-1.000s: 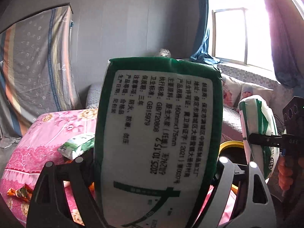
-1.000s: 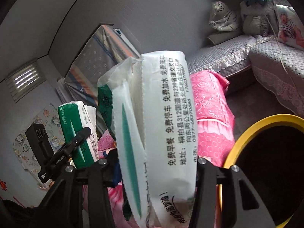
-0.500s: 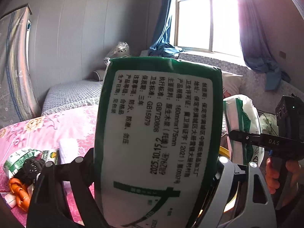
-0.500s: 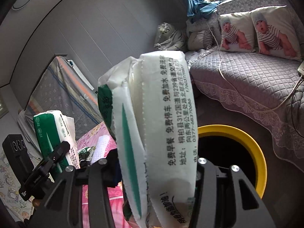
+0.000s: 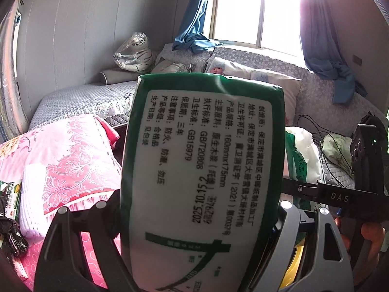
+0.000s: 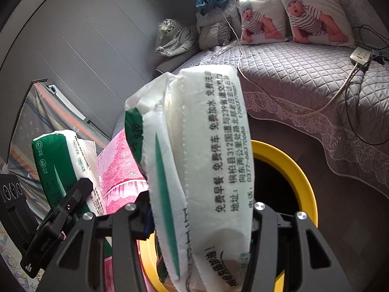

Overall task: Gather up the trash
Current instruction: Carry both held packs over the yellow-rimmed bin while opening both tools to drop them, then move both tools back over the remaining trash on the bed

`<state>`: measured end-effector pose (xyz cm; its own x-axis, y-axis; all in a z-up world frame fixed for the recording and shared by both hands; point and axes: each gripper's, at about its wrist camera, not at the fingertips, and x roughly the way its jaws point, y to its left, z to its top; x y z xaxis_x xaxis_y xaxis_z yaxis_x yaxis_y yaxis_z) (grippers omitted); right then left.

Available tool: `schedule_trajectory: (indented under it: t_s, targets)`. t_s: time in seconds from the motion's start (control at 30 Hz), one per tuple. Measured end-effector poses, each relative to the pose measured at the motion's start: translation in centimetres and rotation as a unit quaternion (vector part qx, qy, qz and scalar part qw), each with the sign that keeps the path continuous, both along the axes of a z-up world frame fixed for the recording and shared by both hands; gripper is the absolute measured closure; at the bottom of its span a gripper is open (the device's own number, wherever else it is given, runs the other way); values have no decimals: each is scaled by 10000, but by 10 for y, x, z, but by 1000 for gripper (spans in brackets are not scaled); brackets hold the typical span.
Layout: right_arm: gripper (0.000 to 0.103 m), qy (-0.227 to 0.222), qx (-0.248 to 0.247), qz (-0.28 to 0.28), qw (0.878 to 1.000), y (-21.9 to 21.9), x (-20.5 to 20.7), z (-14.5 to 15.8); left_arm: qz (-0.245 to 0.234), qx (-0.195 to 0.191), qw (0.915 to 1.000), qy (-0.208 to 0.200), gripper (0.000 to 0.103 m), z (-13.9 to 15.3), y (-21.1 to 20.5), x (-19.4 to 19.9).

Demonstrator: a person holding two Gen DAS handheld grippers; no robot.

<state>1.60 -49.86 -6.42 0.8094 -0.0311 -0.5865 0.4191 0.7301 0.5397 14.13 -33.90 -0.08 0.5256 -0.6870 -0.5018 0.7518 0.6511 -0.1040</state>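
A green-and-white tissue pack (image 5: 201,146) stands upright in my left gripper (image 5: 197,206), which is shut on its sides; it fills the middle of the left wrist view. My right gripper (image 6: 194,206) is shut on a white tissue pack with a green stripe (image 6: 199,133), its torn top gaping. Right below and behind that pack lies a round bin with a yellow rim (image 6: 301,177) and a dark inside. The right wrist view also shows the left gripper (image 6: 73,194) and the green pack (image 6: 56,155) at the left. In the left wrist view the bin's rim (image 5: 295,262) peeks out at the lower right.
A table under a pink flowered cloth (image 5: 60,158) stands at the left, with wrappers and black scraps (image 5: 9,194) on it. A grey quilted sofa (image 6: 304,73) runs behind the bin, with cushions, a plush tiger (image 6: 175,39), a power strip (image 6: 362,54) and cables.
Both views have swung away from the pink table toward the sofa and sunk. The yellow-rimmed bin has come under the right pack. Both packs stay gripped as before.
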Motion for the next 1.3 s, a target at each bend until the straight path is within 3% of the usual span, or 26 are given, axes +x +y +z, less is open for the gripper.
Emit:
schedule_trajectory:
  t_s: [0.1,0.2,0.23,0.57,0.87,1.1,1.3]
  targets:
    - [54,67,49,-32,10000,-3,-1,-3,18,29,10000,73,22,0,-9,4]
    - [35,107,67,-294,9995,-6,-6,-1,127,-80,9999,0,18,4,-6,10]
    - [29,118,103,-357,9992,-9,-7,-1,172,-144,9997,-75,11,7,-2,9]
    - [28,-27,30,-450,9990,-10,-21,13,496,-440,9978,-27,10,19,42,24]
    - [28,19,-171,-195,9997,11,-5,27,971,-500,9940,14,10,23,106,44]
    - [28,121,-400,135,9990,43,27,34,1503,-595,9868,-108,10,36,175,59]
    - [28,175,-1046,692,9920,101,65,48,2124,-445,9757,-294,10,37,259,66]
